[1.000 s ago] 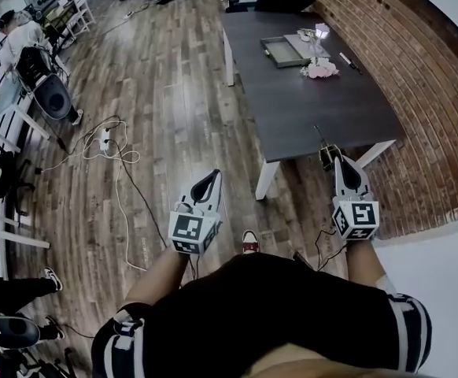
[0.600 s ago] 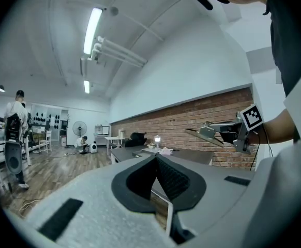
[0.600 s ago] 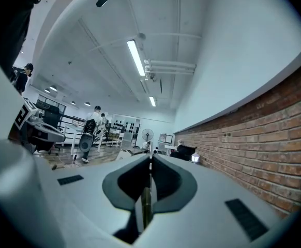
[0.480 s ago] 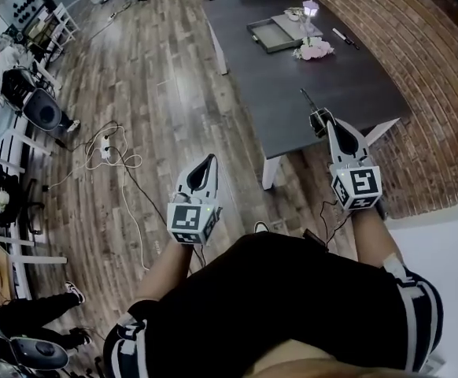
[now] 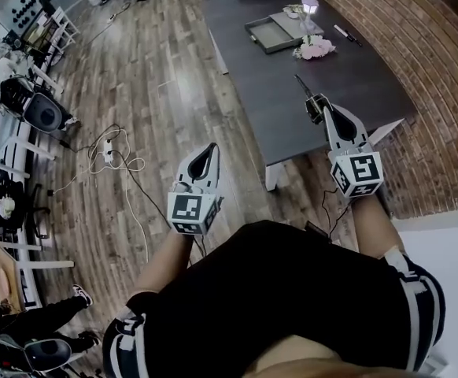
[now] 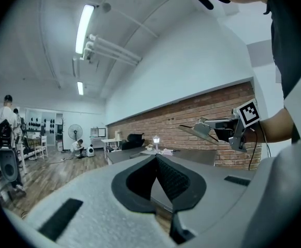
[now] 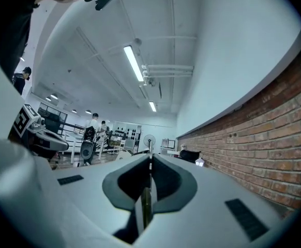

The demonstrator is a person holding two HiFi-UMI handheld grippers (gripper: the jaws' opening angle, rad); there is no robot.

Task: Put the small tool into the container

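In the head view my right gripper (image 5: 326, 110) is shut on the small tool (image 5: 312, 101), a dark body with a thin rod that sticks out forward. It hangs over the near end of the dark table (image 5: 355, 77). The container, a shallow grey tray (image 5: 270, 31), lies toward the table's far end, well ahead of the tool. The right gripper view shows the tool (image 7: 147, 200) as a thin strip pinched between the closed jaws. My left gripper (image 5: 209, 150) is shut on nothing, over the floor left of the table. The left gripper view shows the right gripper (image 6: 202, 130) off to its right.
Pink flowers (image 5: 314, 50), a small lamp (image 5: 309, 6) and a pen (image 5: 345, 34) stand near the tray. A brick wall (image 5: 433, 69) runs along the table's right side. Cables and a power strip (image 5: 107, 144) lie on the wooden floor. People and chairs (image 5: 9, 77) are far left.
The person has stepped closer to the table. The right gripper, still shut on the tool, has moved from in front of the table's near edge to over it. The left gripper stays shut.
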